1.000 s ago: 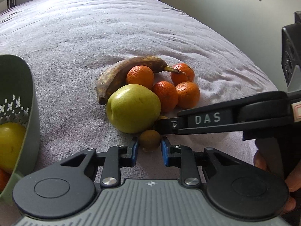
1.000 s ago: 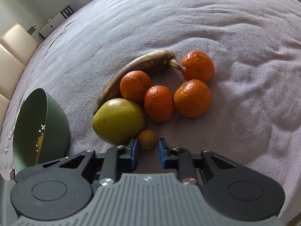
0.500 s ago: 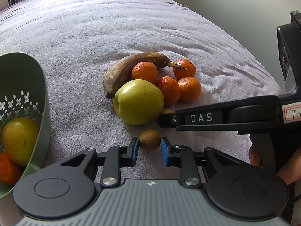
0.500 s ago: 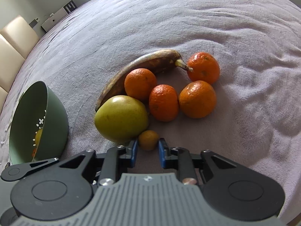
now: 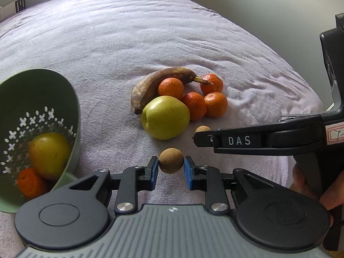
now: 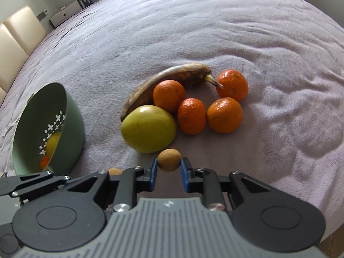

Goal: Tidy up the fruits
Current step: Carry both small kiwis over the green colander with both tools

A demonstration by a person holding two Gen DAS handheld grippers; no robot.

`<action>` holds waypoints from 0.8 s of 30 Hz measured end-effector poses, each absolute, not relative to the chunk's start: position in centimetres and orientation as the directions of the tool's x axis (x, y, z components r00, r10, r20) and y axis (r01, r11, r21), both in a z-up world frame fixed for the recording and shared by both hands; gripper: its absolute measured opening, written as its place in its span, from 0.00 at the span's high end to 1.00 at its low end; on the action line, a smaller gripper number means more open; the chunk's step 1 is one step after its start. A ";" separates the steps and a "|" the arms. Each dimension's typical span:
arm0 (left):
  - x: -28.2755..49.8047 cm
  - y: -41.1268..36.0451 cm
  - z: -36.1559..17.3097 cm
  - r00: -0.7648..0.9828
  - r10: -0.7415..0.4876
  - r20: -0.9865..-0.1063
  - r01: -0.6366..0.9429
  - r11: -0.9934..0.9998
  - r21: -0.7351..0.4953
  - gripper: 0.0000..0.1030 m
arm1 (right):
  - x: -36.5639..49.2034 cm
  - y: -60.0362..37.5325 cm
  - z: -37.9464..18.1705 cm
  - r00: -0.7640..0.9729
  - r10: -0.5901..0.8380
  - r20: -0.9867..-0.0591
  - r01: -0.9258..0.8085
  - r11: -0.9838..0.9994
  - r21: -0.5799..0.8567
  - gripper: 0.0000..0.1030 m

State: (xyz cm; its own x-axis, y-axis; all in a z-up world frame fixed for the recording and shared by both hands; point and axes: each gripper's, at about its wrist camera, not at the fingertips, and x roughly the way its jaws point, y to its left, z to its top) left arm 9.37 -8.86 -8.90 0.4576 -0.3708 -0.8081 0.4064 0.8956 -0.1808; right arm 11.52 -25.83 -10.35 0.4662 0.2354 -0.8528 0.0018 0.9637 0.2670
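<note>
My left gripper is shut on a small brown round fruit, held just above the lilac cloth. My right gripper is shut on a second small brown fruit. Seen side-on in the left wrist view, the right gripper has its fruit peeking above the tip. Beyond both lie a green apple, a browned banana and several mandarins. The tilted green colander bowl at left holds a yellow-green apple and a mandarin.
The cloth-covered table stretches far behind the pile and drops off at the right. Cream chairs and a white box stand past its left edge. A person's hand grips the right tool's handle.
Both grippers have risen and drawn back from the pile, each lifting its small brown fruit off the cloth. The bowl shows more of its inside in the left wrist view.
</note>
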 end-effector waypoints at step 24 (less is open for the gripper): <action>6.6 -3.8 -3.9 0.581 -0.313 -0.752 0.317 0.937 -0.145 0.73 | 7.9 -21.6 -4.3 0.564 0.251 -0.786 -0.191 0.966 0.171 0.81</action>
